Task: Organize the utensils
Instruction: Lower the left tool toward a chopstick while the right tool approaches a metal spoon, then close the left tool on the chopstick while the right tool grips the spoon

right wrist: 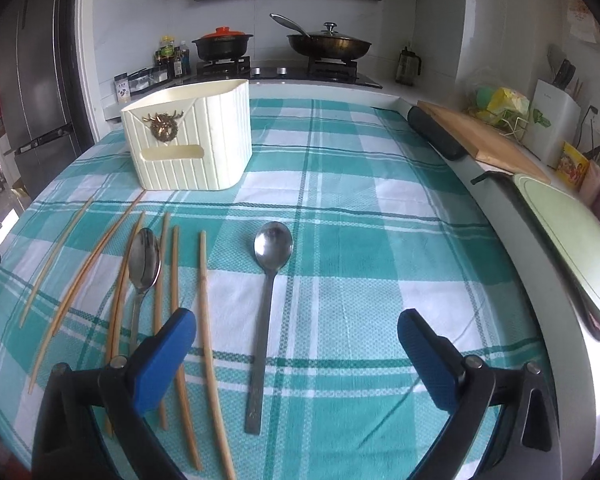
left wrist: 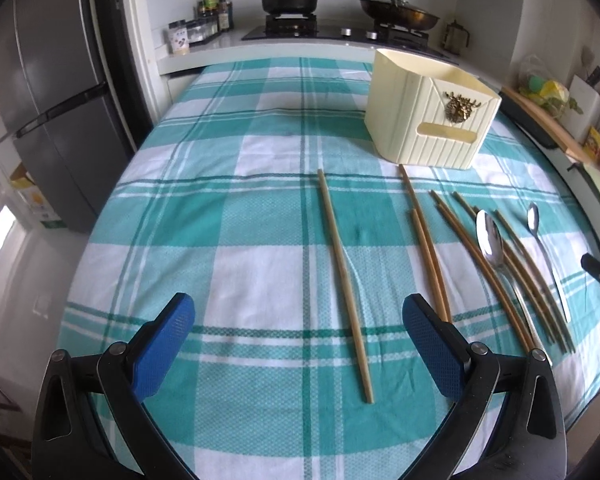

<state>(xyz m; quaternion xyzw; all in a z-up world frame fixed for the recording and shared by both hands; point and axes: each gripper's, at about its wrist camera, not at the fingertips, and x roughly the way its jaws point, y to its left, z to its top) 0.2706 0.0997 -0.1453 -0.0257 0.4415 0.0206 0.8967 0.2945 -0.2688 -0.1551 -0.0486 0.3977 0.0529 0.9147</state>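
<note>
A cream ribbed utensil holder [left wrist: 432, 120] [right wrist: 190, 140] with a brass ornament stands on the teal plaid tablecloth [left wrist: 220, 208] [right wrist: 380, 220]. In front of it lie several wooden chopsticks [left wrist: 424, 248] [right wrist: 120, 284] and two steel spoons. A lone chopstick [left wrist: 344, 284] lies between the blue pads of my left gripper [left wrist: 299, 320], which is open and empty. My right gripper [right wrist: 296, 332] is open too, hovering over the handle of one spoon [right wrist: 266, 308]. The other spoon [right wrist: 142, 272] [left wrist: 496, 252] rests among the chopsticks.
Behind the table runs a counter with a gas hob, a black pot [right wrist: 222, 46], a lidded pan [right wrist: 328, 44] and bottles. A fridge [left wrist: 48, 92] stands at the left. A wooden board [right wrist: 480, 140] and a pale tray [right wrist: 572, 240] border the table's right edge.
</note>
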